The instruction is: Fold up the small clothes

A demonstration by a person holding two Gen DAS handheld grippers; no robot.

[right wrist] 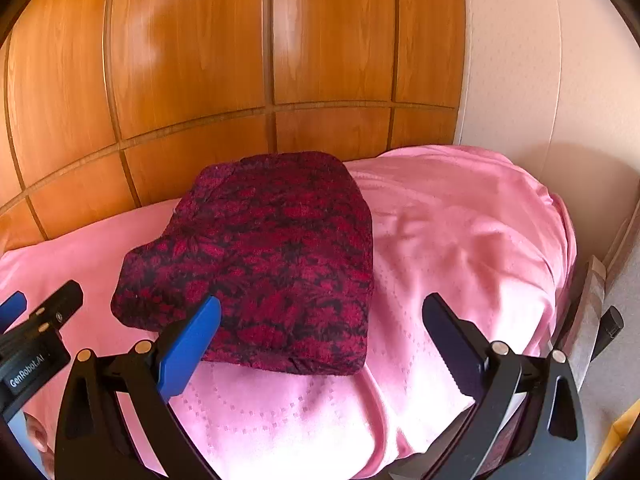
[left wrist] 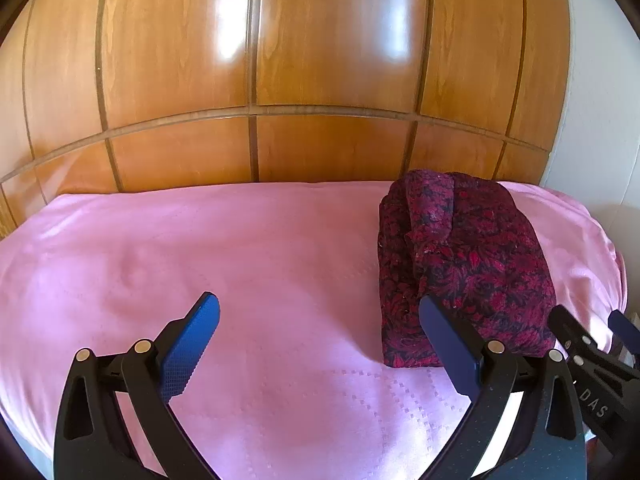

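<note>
The left gripper (left wrist: 320,312) stands wide, nothing between its blue pads (left wrist: 192,344), and hangs above the bare pink sheet (left wrist: 240,240). Its right finger overlaps the near edge of the garment (left wrist: 472,256) in the left wrist view; whether it touches the cloth cannot be told.

The right gripper (right wrist: 322,316) is also spread wide and holds nothing. Its left pad (right wrist: 188,348) lies in front of the garment's (right wrist: 272,256) near corner, while its right finger is over the sheet (right wrist: 460,220) alone. Each gripper shows at the edge of the other's view, cut off by the frame: the right one at the lower right of the left wrist view, the left one at the lower left of the right wrist view.

The garment, dark red with a black leaf pattern, lies folded into a thick, roughly square bundle on the sheet, toward the far side of the bed near the wooden wardrobe (left wrist: 320,60). From the left a rolled fold rides on its top; from the right that top looks flat and blurred.

No container shows in either view. The sheet covers the bed fully and bunches into soft folds at the right, beside a pale wall (right wrist: 560,80). Below the right gripper something dark is mostly hidden by the fingers. At the lower left of the right wrist view a bit of skin peeks out, too little to make out.
</note>
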